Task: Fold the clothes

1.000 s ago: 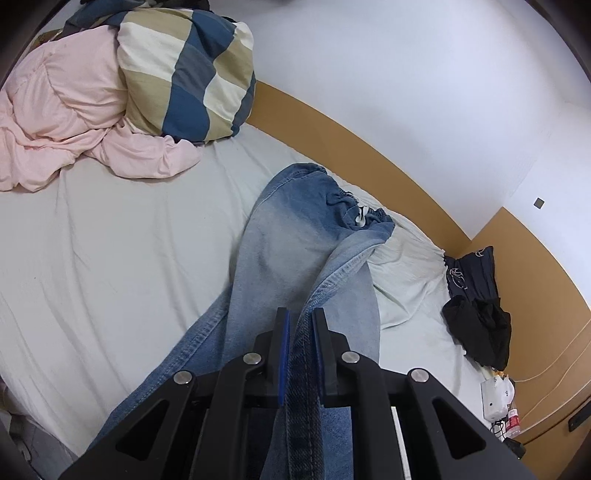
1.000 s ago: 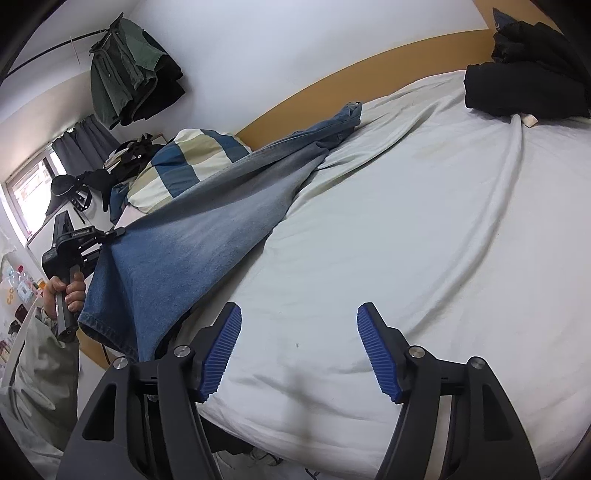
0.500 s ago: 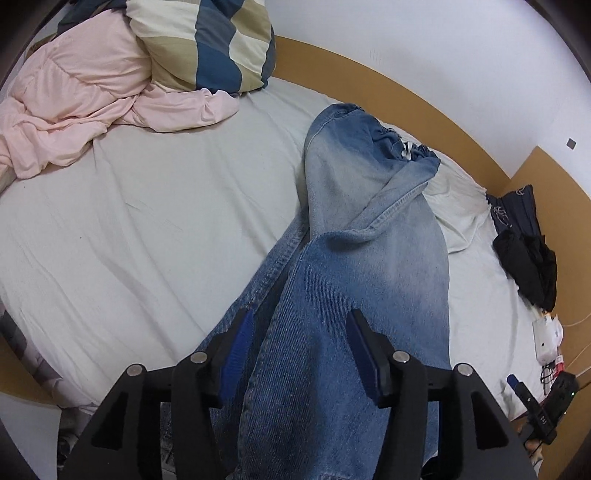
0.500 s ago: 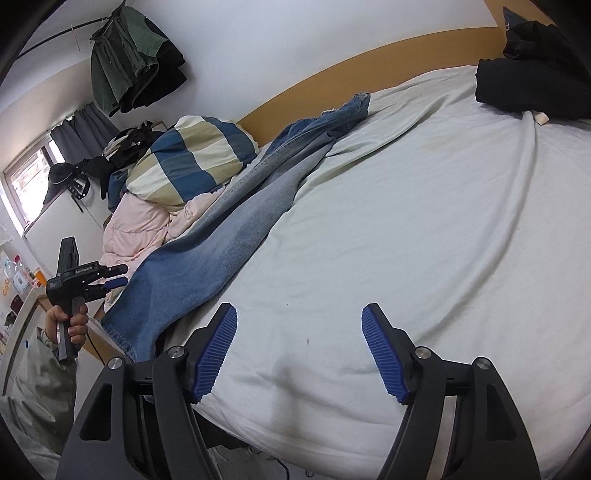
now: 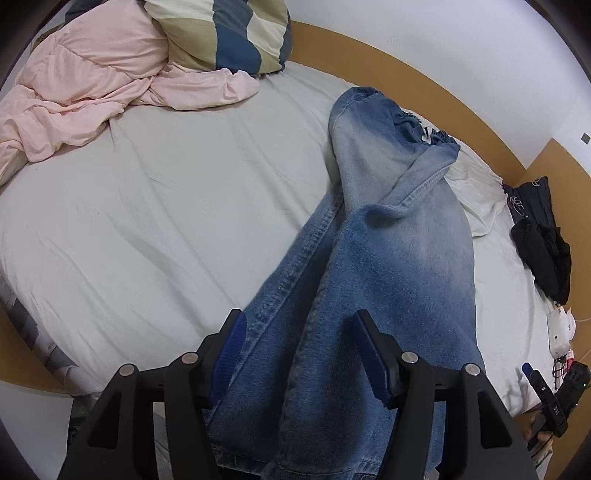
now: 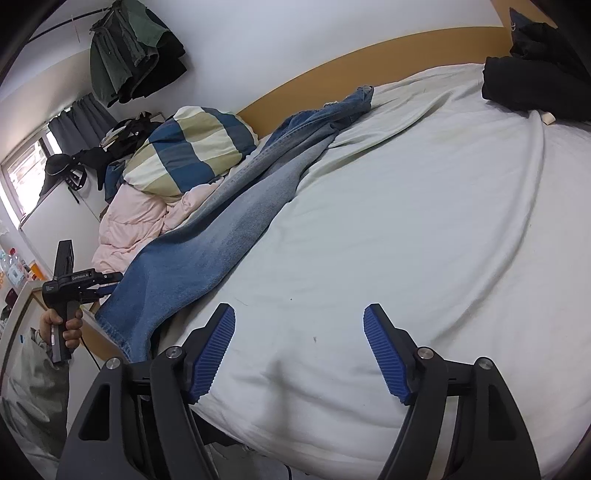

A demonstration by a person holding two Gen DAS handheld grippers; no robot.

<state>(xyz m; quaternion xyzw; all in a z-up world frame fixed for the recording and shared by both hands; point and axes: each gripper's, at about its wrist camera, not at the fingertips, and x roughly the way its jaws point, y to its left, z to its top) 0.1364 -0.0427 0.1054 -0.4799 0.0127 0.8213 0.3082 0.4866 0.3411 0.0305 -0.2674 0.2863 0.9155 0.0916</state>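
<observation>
Blue jeans (image 5: 388,258) lie stretched along the white bed (image 5: 166,221), waistband toward the headboard, hems hanging over the near edge. My left gripper (image 5: 301,332) is open above the lower legs, its jaws apart on either side of the denim, holding nothing. In the right wrist view the jeans (image 6: 236,236) run diagonally from the headboard to the bed's left edge, where the left gripper (image 6: 110,282) sits by the hem. My right gripper (image 6: 299,332) is open and empty over bare sheet at the bed's near edge.
A pink duvet (image 5: 92,81) and a blue-and-cream checked pillow (image 5: 229,33) lie at the bed's head. Dark clothes (image 5: 539,236) are piled at the far side, also in the right wrist view (image 6: 535,81). Chargers and cables (image 5: 557,354) sit beside the bed. Clothes hang on a wall rail (image 6: 133,55).
My left gripper opened and let go of the jeans leg, which dropped flat onto the bed. The right gripper stayed open and barely moved.
</observation>
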